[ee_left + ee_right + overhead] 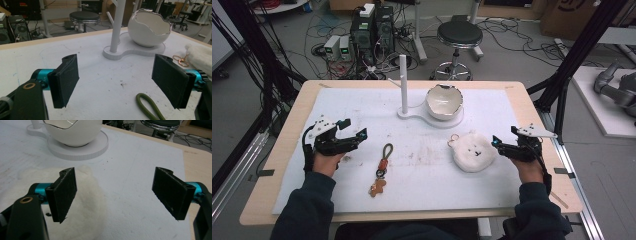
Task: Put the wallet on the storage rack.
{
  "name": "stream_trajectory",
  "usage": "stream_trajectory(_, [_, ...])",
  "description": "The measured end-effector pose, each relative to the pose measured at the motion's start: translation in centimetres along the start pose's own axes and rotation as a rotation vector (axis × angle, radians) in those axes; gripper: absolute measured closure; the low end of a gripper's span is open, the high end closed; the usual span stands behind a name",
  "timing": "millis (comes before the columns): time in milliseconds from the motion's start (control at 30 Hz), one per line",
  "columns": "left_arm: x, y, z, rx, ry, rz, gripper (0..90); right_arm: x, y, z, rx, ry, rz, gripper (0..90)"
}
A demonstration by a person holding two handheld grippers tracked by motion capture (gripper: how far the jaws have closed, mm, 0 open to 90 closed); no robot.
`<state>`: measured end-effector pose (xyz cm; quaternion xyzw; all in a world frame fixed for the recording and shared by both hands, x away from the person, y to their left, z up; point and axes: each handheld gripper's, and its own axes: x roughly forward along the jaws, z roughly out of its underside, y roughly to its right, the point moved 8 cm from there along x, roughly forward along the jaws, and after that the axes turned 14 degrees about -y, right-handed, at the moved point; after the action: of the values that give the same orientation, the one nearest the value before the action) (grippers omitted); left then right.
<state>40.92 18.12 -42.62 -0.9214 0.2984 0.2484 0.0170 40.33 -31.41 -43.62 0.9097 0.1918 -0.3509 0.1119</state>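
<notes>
A white fluffy bear charm [472, 151] with a gold clasp [455, 137] lies right of centre on the white mat [422, 195]. A keychain [381, 170] with a green cord loop and a brown figure lies left of centre. My left gripper [353, 128] is open, just left of the keychain; its own view has the green loop [150, 106] low between the open jaws [120, 82]. My right gripper [505, 135] is open beside the bear's right edge. In the right gripper view the plush [87, 202] lies under the left jaw of that gripper [117, 195]. Both grippers hold nothing.
A white peg stand [403, 85] and an eggshell-shaped bowl [443, 101] share a white base at the back centre of the mat. Behind the table are a stool [459, 35], computers [372, 30] and cables. Black frame posts [562, 100] flank the table.
</notes>
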Motion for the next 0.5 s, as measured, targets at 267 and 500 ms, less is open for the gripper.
stream_trajectory(267, [0.8, 0.2, 0.2, -0.006, -0.02, 0.001, 21.8, 0.0, 0.8, 0.6, 0.019, -0.01, -0.007, 20.2])
stream_trajectory(500, [1.2, 0.3, 0.3, -0.007, -0.036, 0.014, 22.2, -0.3, 0.9, 1.0, 0.025, -0.018, -0.003, 20.3])
